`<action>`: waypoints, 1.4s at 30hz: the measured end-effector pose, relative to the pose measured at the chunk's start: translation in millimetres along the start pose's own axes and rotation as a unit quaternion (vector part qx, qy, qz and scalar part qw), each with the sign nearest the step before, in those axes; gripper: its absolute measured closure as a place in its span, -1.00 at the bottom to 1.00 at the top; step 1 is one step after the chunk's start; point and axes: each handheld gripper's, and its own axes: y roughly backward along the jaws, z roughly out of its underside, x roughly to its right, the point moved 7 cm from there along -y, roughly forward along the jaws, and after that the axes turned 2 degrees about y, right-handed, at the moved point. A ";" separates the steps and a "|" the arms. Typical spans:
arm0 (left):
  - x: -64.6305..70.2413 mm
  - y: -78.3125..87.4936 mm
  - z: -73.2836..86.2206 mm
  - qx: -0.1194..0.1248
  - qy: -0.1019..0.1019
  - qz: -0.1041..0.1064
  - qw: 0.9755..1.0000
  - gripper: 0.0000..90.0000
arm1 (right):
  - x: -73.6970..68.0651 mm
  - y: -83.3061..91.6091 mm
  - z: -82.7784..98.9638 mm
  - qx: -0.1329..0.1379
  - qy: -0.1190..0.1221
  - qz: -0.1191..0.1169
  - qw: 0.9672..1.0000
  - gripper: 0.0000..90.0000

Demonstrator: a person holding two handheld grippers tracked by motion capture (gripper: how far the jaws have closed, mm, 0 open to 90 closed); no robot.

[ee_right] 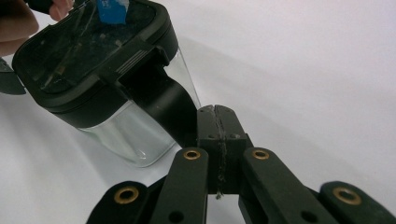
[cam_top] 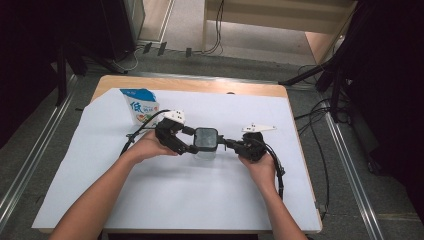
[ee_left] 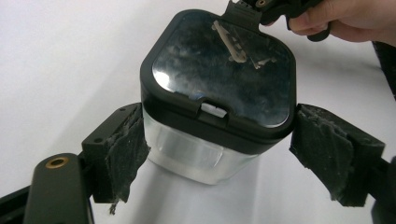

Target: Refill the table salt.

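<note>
The jar (cam_top: 205, 143), a clear container with a black lid (ee_left: 223, 77), stands near the middle of the white sheet (cam_top: 175, 200) on the table (cam_top: 190, 84), between the 2 grippers. The right gripper (ee_right: 216, 122) has its jaws pressed fully together on the black handle (ee_right: 167, 103) that runs down the jar's side from the lid, so it steadies the jar. The left gripper (ee_left: 219, 149) is spread wide: its 2 pads (ee_left: 122, 150) flank the jar just under the lid rim, the left one at or almost at the glass, the right one clear of it, and neither is squeezing.

I judge the step in hand to be opening the lid while the right gripper holds the jar by its handle. The next move likely calls for the left gripper to reach the small pale latch (ee_left: 214, 110) on the lid's front edge, or to close on the rim, without tipping the jar against the right grip.

The left gripper view shows the latch and the scuffed, glossy lid top, which the high view leaves as a dark square. The right gripper view shows the grip on the handle. The high view places a blue-and-white carton (cam_top: 141, 106) behind the left hand (cam_top: 148, 146), well apart from the jar, and the right hand (cam_top: 262, 167).
</note>
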 end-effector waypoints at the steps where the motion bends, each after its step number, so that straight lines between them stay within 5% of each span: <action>1: 0.3 -0.8 1.0 -0.013 -0.010 0.001 1.000 -0.59 | 0.1 0.0 0.1 0.000 0.000 0.000 1.000 1.00; 4: 0.6 -2.0 -1.8 -0.028 -0.039 -0.012 0.999 -0.63 | 0.2 -0.2 0.6 0.001 0.000 0.000 1.000 1.00; 9: -3.9 -3.2 -5.7 -0.033 -0.051 0.006 0.998 -0.61 | -0.2 0.4 2.2 -0.004 -0.001 0.000 1.000 1.00; 13: -5.5 -5.7 -4.4 -0.024 -0.045 0.021 0.998 -0.62 | -0.5 0.7 3.5 -0.003 -0.002 0.001 1.000 1.00; 18: -4.5 -4.5 -8.8 -0.041 -0.062 0.013 0.997 -0.63 | -0.6 0.8 4.9 -0.004 -0.001 0.003 1.000 1.00; 32: 0.9 8.6 -21.6 -0.027 -0.053 0.012 0.998 -0.59 | -0.8 1.4 5.1 -0.005 0.000 0.002 1.000 1.00; 39: 7.6 23.5 -29.5 -0.018 -0.044 0.022 0.999 -0.13 | -1.4 1.9 4.5 -0.002 -0.003 0.000 1.000 1.00; 42: 9.7 24.5 -34.0 -0.022 -0.044 0.009 0.999 0.04 | -1.5 2.3 4.0 -0.001 -0.005 -0.001 1.000 1.00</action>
